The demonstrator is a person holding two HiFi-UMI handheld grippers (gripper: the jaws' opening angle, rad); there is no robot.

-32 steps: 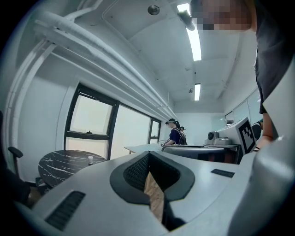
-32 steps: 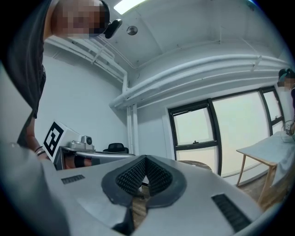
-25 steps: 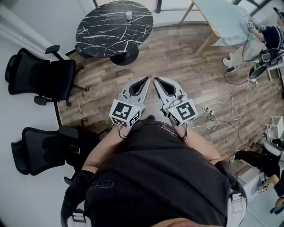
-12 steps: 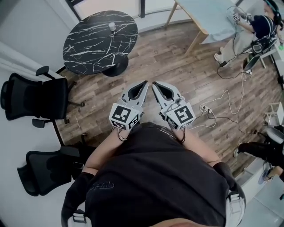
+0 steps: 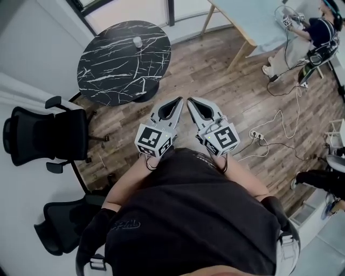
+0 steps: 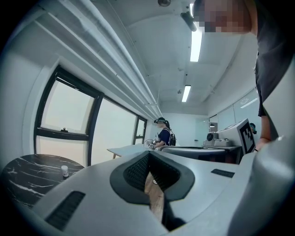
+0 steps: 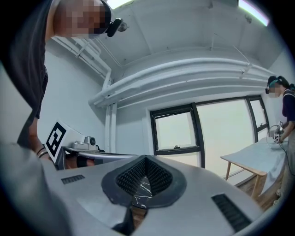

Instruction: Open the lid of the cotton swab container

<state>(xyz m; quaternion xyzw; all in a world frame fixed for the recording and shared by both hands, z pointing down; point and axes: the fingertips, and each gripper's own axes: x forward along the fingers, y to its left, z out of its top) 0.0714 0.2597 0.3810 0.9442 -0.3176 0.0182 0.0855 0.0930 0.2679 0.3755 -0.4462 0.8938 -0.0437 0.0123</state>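
The cotton swab container (image 5: 138, 41) is a small white pot with a lid, standing near the far edge of a round black marble table (image 5: 116, 70). In the left gripper view the container (image 6: 64, 171) shows small and far off on that table (image 6: 25, 177). Both grippers are held close in front of the person's body, over the wooden floor and well short of the table. My left gripper (image 5: 177, 101) (image 6: 150, 155) is shut and empty. My right gripper (image 5: 190, 101) (image 7: 145, 160) is shut too, with nothing in it. Their tips point toward each other.
Two black office chairs (image 5: 46, 135) (image 5: 64, 237) stand at the left by the wall. A light-topped table with wooden legs (image 5: 248, 16) is at the far right, with a person (image 5: 318, 35) beside it. Cables and a power strip (image 5: 254, 133) lie on the floor.
The head view has shifted, so the marble table now sits lower and further left in the picture. Both grippers stay shut in the same place before the body.
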